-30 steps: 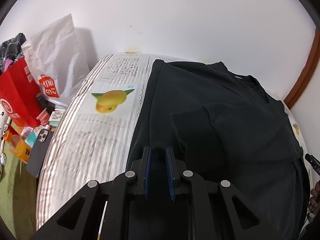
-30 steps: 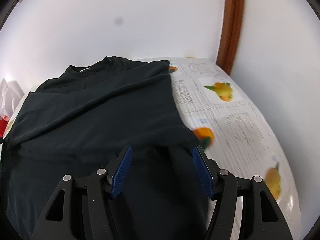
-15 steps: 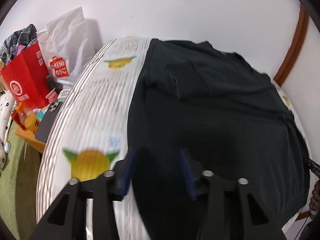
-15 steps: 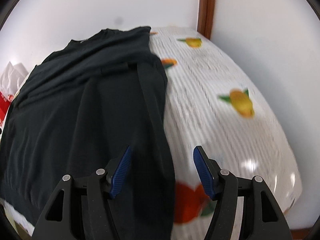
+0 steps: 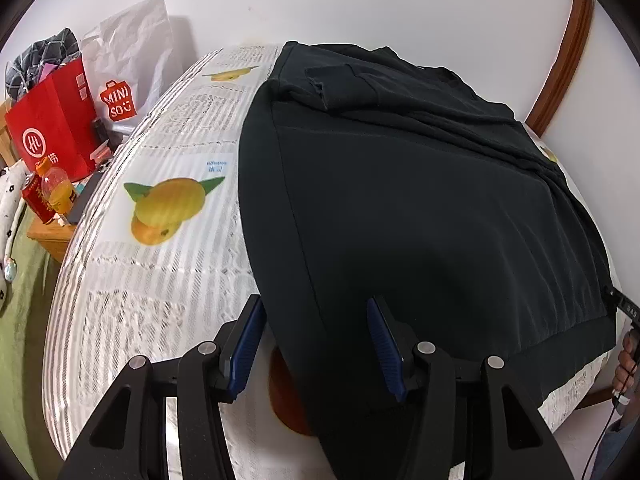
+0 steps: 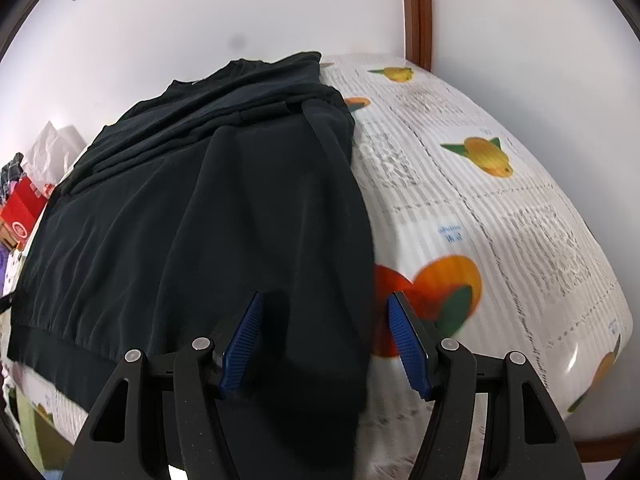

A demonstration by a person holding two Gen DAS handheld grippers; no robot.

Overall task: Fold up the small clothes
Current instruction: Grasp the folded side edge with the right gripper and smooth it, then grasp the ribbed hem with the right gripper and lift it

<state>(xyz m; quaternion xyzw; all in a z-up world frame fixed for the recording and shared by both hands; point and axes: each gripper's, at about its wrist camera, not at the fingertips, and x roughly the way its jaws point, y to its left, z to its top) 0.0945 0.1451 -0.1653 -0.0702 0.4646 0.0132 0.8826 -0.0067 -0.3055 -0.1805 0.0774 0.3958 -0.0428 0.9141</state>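
Note:
A black t-shirt lies flat on a bed cover printed with fruit and text, collar at the far end. Its sleeve is folded inward onto the body. My left gripper hovers over the shirt's near left edge. Its jaws are opening; the cloth lies below the gap and the pads do not press on it. In the right wrist view, my right gripper stands open over the near right edge of the t-shirt, gripping nothing. The bed cover shows to the right.
Left of the bed stand a red paper bag, a white shopping bag and an orange drink bottle on a wooden stand. White walls with a brown wooden trim close the far side. A person's hand shows at the right.
Both grippers have pulled back from the shoulder area to the shirt's near end. The left jaws went from shut to apart. The right jaws stayed open.

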